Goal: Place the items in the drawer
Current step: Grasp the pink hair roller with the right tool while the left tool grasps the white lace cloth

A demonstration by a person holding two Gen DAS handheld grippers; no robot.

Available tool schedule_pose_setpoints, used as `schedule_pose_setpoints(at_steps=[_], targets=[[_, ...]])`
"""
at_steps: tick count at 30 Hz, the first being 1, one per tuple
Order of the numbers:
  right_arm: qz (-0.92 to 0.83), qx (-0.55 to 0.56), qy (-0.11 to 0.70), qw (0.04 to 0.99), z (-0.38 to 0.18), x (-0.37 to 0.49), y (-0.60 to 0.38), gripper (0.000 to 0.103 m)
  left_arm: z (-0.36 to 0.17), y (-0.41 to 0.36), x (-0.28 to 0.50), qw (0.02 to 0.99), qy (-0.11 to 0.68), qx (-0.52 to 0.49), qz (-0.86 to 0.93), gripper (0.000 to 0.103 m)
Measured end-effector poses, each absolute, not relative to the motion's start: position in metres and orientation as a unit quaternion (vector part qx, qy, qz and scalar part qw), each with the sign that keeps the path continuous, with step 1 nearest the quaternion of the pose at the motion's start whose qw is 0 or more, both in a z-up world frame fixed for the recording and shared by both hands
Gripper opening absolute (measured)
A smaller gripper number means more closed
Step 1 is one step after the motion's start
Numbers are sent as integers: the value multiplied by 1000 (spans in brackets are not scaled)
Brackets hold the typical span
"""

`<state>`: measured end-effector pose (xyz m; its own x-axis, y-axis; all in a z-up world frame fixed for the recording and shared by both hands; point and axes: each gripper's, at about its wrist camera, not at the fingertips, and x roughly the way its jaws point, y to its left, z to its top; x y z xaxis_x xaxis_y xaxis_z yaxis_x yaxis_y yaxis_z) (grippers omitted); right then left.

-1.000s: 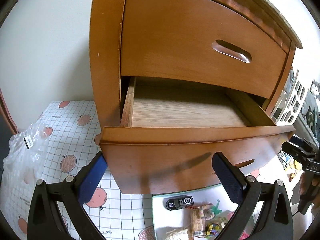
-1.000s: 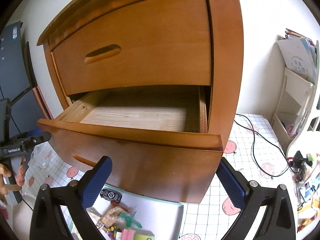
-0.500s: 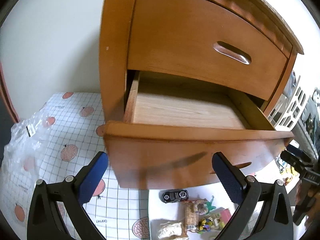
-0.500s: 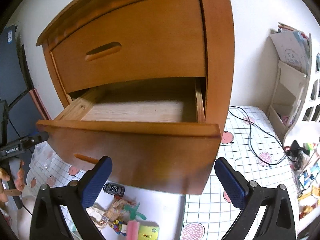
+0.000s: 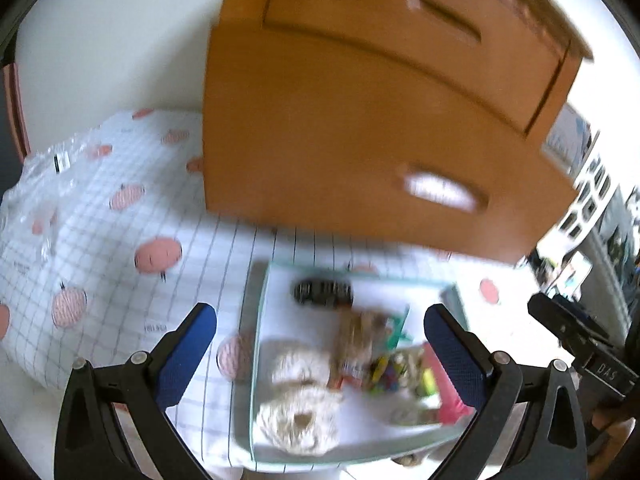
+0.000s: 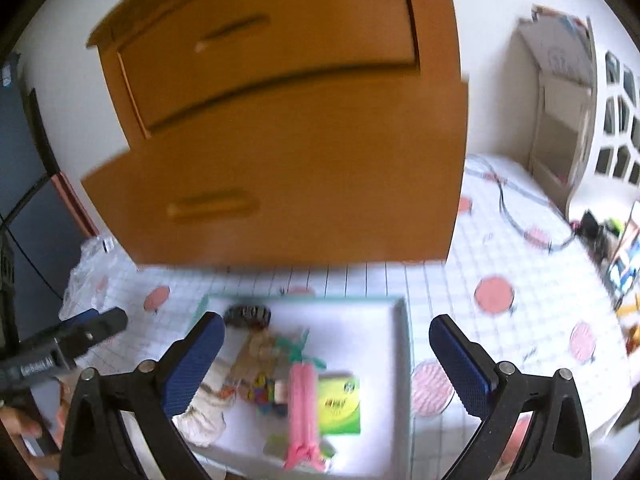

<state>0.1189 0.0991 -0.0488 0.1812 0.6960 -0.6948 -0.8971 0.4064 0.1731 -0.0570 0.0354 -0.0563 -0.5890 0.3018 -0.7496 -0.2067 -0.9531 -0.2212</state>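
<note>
Left wrist view shows our left gripper with its blue-padded fingers spread wide and holding nothing, hanging above a shallow white tray with a pale green rim on the pink-spotted grid tablecloth. Between the fingers lie a fluffy cream plush toy, a small black toy car at the far end, a tan packet and a blurred heap of small coloured bits.

Right wrist view shows our right gripper, also spread wide and empty, over the same tray. Under it are a long pink bow-tied bundle and a green and yellow box touching it on the right.

Beyond the tray stands the orange-brown wooden cabinet, its lower drawer front jutting out toward us; from this angle we cannot see into the drawer, and both pictures are smeared by motion.

We judge the step in hand to be picking a first item. We should choose something standing apart, such as the box or the car, and close squarely across its narrow sides so that neighbours stay put.

Room is tight on the far side: the drawer front hangs close over the tray's far edge, so we would lift toward us first, then up and over its top lip. The right half of the tray is bare. A crinkled clear plastic bag lies far left, a black cable far right.
</note>
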Motion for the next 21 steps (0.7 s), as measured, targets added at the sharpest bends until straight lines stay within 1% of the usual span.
schedule_pose_setpoints(at_steps=[5,8,12,18,19,20,21], targets=[[502,-163,396,751,-90,108,101,103,-98,44,-56,134,-43,-478,867,103],[491,-172,416,746,-109,104,102,103,-113,48,-56,128,-34,-489,862,103],[483,-178,434,740,-131,103,100,103,-133,54,-55,130,-40,-513,847,103],[471,-169,462,732,-148,107,103,102,-147,57,-60,123,-39,-528,839,103],[469,-169,465,732,-150,107,103,101,-149,57,-60,121,-39,-530,839,103],[456,-160,470,739,-152,108,103,97,-151,57,-61,119,-39,-533,837,103],[453,-161,473,738,-154,108,103,90,-151,57,-61,118,-39,-534,836,103]])
